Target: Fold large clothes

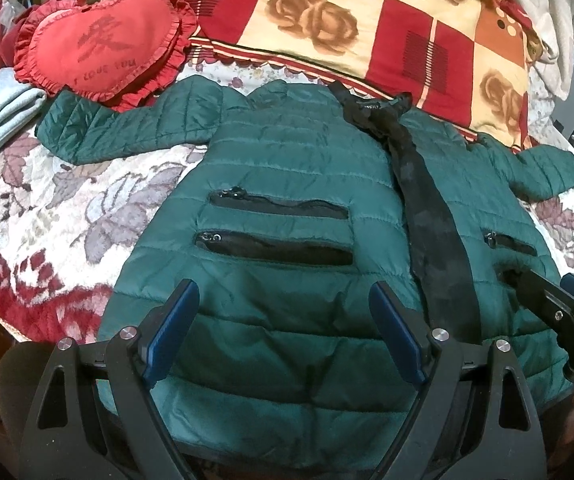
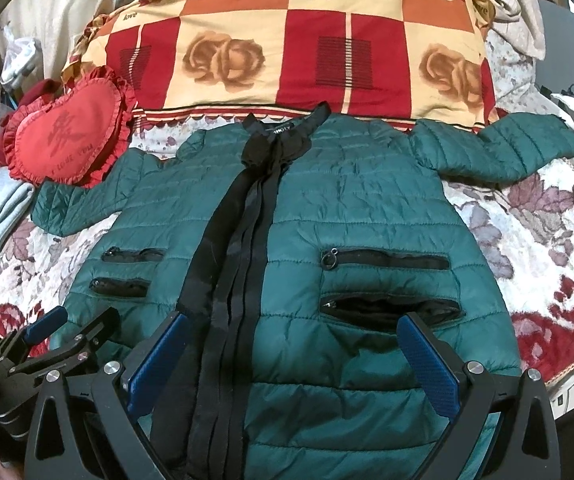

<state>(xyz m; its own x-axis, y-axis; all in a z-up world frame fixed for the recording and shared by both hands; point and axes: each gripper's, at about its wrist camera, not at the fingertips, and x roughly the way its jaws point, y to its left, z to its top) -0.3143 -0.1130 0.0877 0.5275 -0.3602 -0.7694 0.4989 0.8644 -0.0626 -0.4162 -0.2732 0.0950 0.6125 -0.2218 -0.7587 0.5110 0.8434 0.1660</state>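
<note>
On the bed, spread flat across the floral cover: one green quilted jacket, front side up, collar at the far end, hem at the near edge just under my tools.

Item, left tool: fingers spread wide, nothing held, hanging over the near left panel of the jacket below the two zip pockets.

Item, right tool: likewise wide open and empty, over the near right panel, straddling the black zip placket and the lower right pocket.

Item, sleeves: left sleeve stretched out toward the red heart cushion, its cuff just beside it; right sleeve stretched out to the far right. Neither is turned in.

Item, beyond the collar: a folded red-and-cream checked quilt lying along the far side.

Progress, as I judge it: the jacket is laid out and closed down the front, but no fold is made. Sleeves, sides and the bottom-to-top fold are all left to do. I read this as the very start, with both tools poised near the hem and gripping nothing.
</note>
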